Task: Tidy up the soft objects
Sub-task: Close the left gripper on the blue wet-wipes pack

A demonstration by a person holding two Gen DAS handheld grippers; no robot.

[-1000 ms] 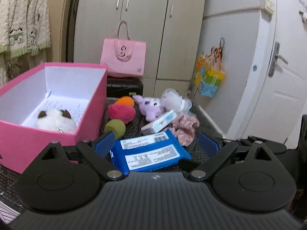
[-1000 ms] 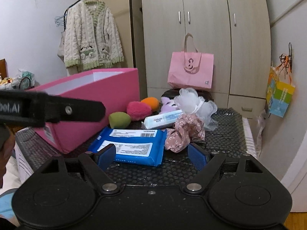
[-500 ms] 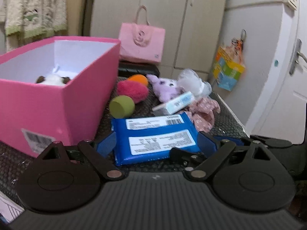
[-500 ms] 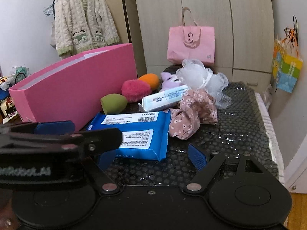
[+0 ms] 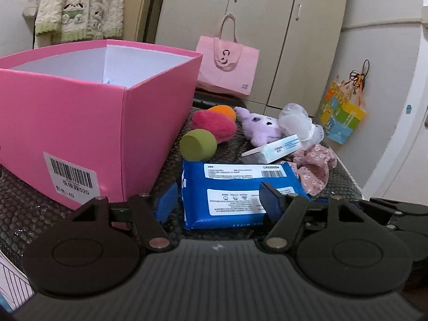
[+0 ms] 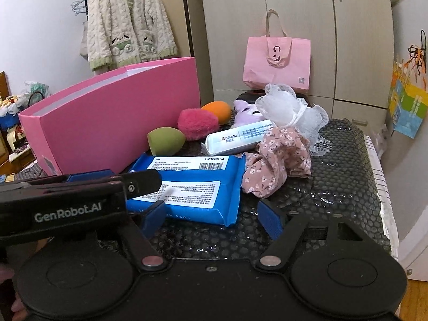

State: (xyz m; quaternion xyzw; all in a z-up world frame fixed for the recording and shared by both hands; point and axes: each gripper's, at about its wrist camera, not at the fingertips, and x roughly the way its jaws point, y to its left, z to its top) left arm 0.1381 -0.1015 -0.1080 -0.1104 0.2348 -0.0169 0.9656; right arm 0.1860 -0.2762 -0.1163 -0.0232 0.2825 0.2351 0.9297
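Note:
A blue wipes pack [image 5: 240, 187] lies flat on the black table beside the pink box [image 5: 80, 123]. My left gripper [image 5: 219, 203] straddles the pack's near end. Its jaws are closing, and a thin gap still shows at the left pad [image 5: 167, 204]. In the right wrist view one of its fingers [image 6: 144, 180] reaches over the pack [image 6: 198, 187]. My right gripper [image 6: 211, 219] is low at the pack's near corner, jaws closing and pressing nothing. Behind lie a green sponge [image 5: 197, 144], pink puff [image 5: 214, 125], orange sponge [image 5: 226, 112], purple plush [image 5: 258, 128], white mesh pouf [image 5: 297, 120] and floral scrunchie [image 5: 313, 168].
A white tube box [image 5: 278, 148] leans on the pack's far edge. A pink tote bag [image 5: 227, 64] stands against the wardrobe behind the table. A cardigan [image 6: 128, 26] hangs at the back left. The table's right edge [image 6: 379, 187] borders a door and a colourful hanging bag [image 5: 342, 117].
The left gripper dropped lower, so the box's inside and the plush in it went out of sight. Its jaws narrowed around the blue pack. The right jaws narrowed slightly.

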